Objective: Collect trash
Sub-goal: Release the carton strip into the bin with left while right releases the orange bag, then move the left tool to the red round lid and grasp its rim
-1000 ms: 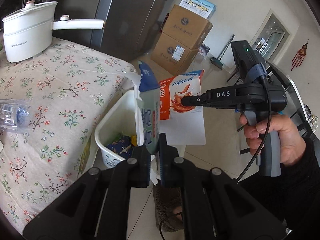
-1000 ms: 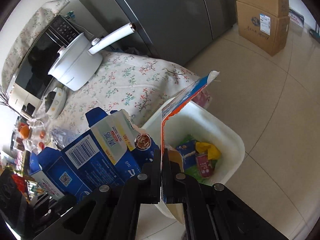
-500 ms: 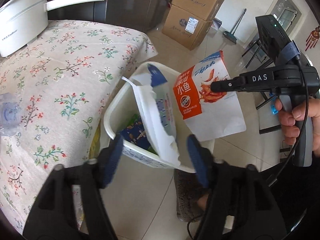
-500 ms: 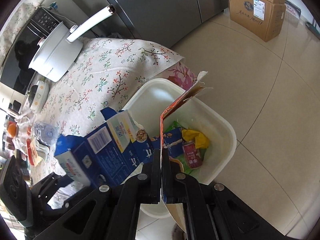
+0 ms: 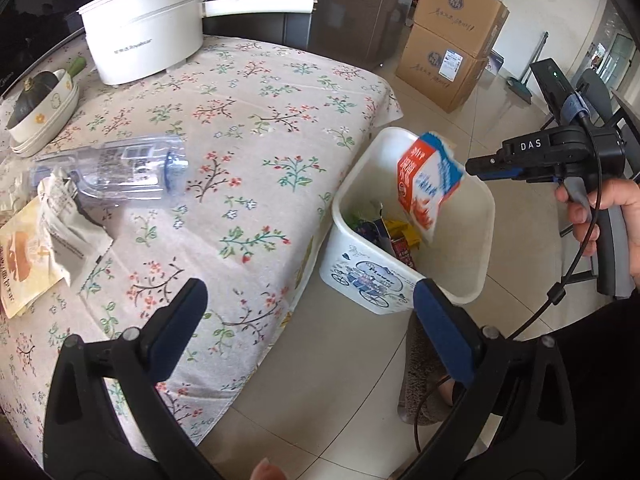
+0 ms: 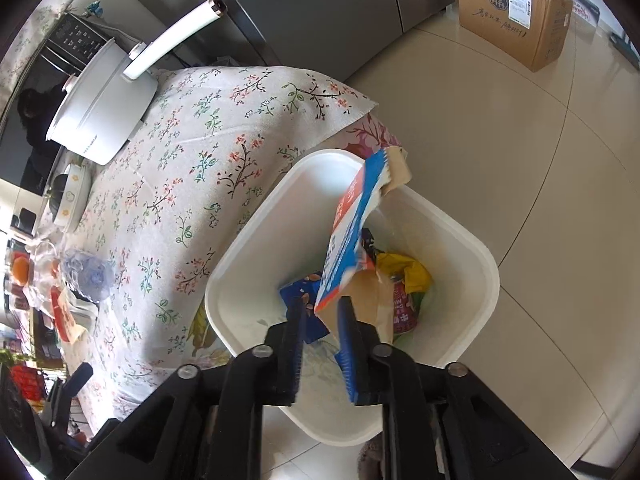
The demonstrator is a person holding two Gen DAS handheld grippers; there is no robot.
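While parted, right hand-held gripper (image 6: 320, 320) beside packet (image 6: 352, 232).

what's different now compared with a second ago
The left gripper let go of the blue milk carton, which now lies in the white bin, and opened wide. The right gripper has just opened, and its orange snack bag is dropping in. The bin stayed put.

One bin (image 5: 404, 280), two cardboard boxes (image 5: 448, 60)
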